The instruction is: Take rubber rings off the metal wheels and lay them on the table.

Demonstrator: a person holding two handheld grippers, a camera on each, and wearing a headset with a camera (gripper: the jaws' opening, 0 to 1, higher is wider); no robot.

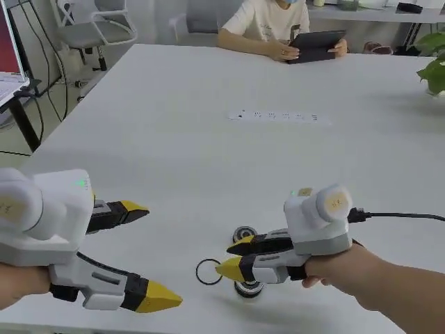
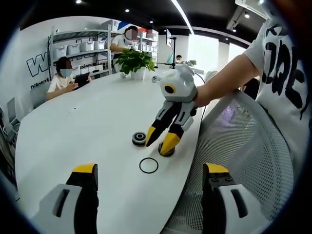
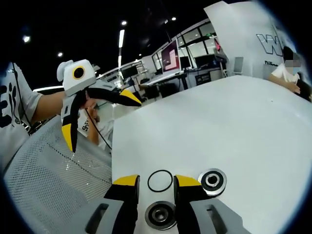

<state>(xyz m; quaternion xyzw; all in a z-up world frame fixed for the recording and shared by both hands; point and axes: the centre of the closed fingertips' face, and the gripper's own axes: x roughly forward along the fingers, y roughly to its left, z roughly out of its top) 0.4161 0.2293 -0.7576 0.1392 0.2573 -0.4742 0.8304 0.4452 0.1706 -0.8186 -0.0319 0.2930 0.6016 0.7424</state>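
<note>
white table (image 1: 208, 125) | office chair (image 1: 97, 24) | potted plant (image 2: 132, 61) | shelving (image 2: 80, 53) | ceiling spotlights (image 3: 123, 23)

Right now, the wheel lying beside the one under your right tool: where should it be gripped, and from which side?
Across its outer rim, coming straight down from above. The wheel lies flat on the table, so only its round edge offers two opposite faces; the right tool, open and close by, would likely straddle it.

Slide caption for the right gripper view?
Right hand-held gripper, open, at a round metal wheel; a thin black rubber ring lies loose on the white table.
</note>
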